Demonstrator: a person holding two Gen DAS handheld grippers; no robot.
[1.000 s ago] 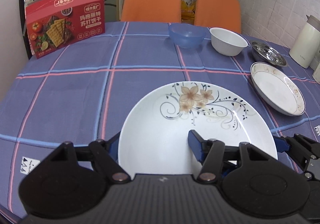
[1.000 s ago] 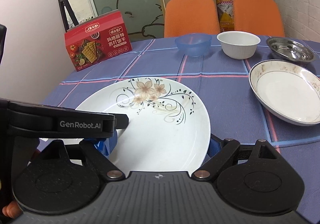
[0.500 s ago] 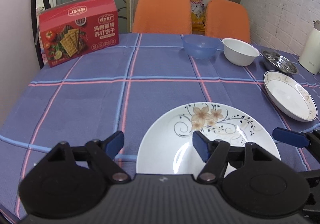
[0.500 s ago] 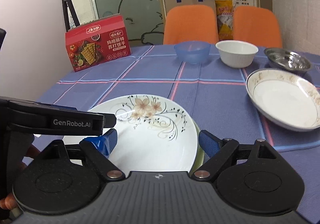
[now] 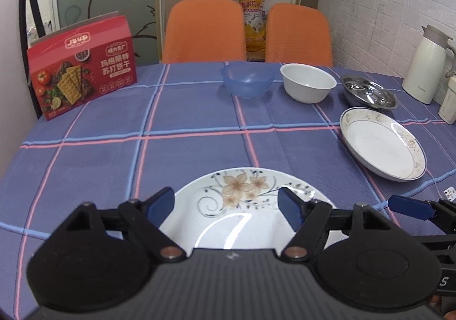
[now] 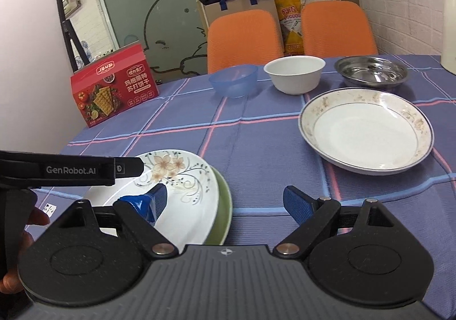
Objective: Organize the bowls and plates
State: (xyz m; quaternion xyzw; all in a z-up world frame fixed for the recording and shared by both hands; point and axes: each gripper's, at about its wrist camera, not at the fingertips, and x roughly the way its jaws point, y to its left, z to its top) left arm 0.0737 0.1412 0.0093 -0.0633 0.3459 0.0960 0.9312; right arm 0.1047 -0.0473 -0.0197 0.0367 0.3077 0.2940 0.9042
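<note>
A white flower-patterned plate (image 5: 242,206) lies at the near table edge, stacked on a green plate (image 6: 223,206). My left gripper (image 5: 226,206) is open and empty, raised above the flowered plate. My right gripper (image 6: 225,200) is open and empty, just right of the stack (image 6: 176,186). A white gold-rimmed plate (image 5: 382,143) (image 6: 366,129) lies at the right. A blue bowl (image 5: 247,79) (image 6: 233,80), a white bowl (image 5: 307,81) (image 6: 295,73) and a steel dish (image 5: 369,91) (image 6: 370,70) stand in a row at the back.
A red cracker box (image 5: 82,66) (image 6: 114,89) stands at the back left. A white thermos jug (image 5: 427,63) and a small cup (image 5: 449,103) stand at the far right. Two orange chairs (image 5: 203,32) are behind the table (image 5: 185,126).
Both grippers have pulled back and up from the flowered plate, which now rests on the green plate. The right gripper has shifted right of the stack.
</note>
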